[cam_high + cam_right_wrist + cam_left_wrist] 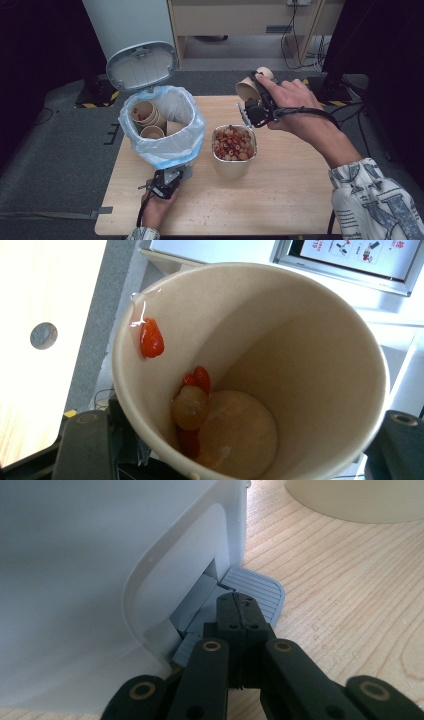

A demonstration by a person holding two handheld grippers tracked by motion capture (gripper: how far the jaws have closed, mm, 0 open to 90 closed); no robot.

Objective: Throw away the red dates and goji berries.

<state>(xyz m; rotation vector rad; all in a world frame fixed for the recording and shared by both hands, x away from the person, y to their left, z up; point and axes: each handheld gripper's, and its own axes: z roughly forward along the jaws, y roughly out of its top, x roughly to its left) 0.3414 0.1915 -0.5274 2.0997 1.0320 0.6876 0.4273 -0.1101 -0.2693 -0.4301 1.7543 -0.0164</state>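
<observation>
- Above the counter point(280, 200), a paper cup point(248, 89) is gripped by the right gripper point(253, 102), jaws closed on its wall.
- Leftover bits could be spilled past the bowl point(234, 165) if tipped carelessly.
- The bin's pedal point(257, 591) is pressed by the left gripper point(241, 611), jaws fully closed; a slip would drop the lid point(141, 65).

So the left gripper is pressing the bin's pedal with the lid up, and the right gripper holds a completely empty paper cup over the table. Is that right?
Not quite: the paper cup in the right gripper is not empty. The right gripper view shows a few red and pale food pieces stuck inside. The rest holds: the shut left gripper presses the pedal, and the high view shows the lid up.
</observation>
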